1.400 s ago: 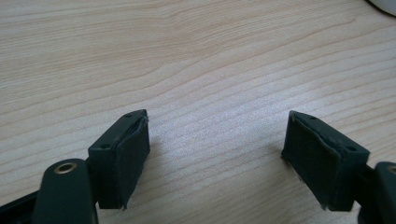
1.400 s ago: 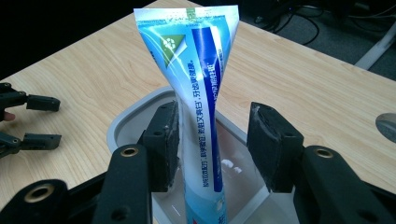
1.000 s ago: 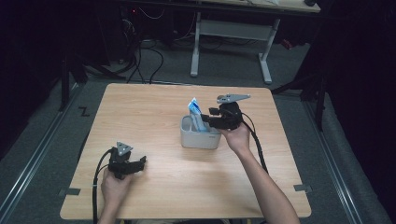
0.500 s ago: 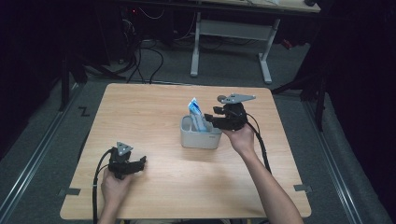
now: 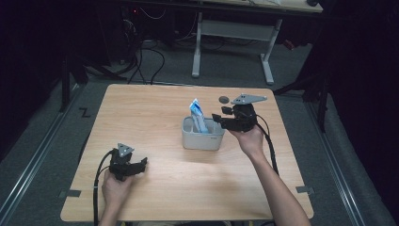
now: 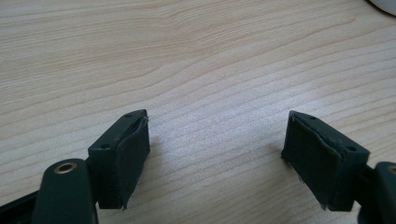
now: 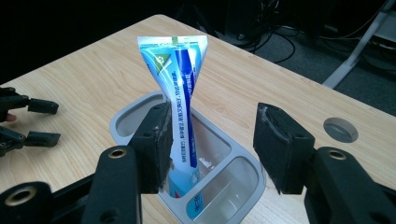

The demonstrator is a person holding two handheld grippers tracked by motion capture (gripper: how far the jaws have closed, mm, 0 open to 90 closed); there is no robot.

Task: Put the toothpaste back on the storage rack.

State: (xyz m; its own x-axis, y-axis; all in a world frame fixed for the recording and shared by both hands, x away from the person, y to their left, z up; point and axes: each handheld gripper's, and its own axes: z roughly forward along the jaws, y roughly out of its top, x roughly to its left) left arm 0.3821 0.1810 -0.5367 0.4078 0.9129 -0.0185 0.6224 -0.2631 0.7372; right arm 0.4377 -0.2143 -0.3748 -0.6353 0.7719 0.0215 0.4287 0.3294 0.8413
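A blue and white toothpaste tube [image 5: 198, 115] [image 7: 180, 84] stands upright, cap down, in a grey compartmented holder [image 5: 202, 140] [image 7: 243, 186] at mid-table. My right gripper [image 5: 219, 118] [image 7: 212, 144] hovers open at the holder's right end, jaws pointing toward the tube. In the right gripper view the tube rises just beyond the left pad [image 7: 161, 140], and nothing is between the pads. My left gripper [image 5: 141, 165] [image 6: 215, 144] [image 7: 49, 122] rests open low over the bare wood near the front left, holding nothing.
The wooden table [image 5: 141, 113] has a round grey cable hole [image 5: 224, 99] [image 7: 340, 129] behind the right gripper. Past the far edge are a white desk frame [image 5: 230, 33] and cables on a dark floor. Wide bare wood lies left and in front of the holder.
My right gripper has drifted slightly to the right, away from the tube, staying open. The tube stays in the holder. The left gripper has not moved.
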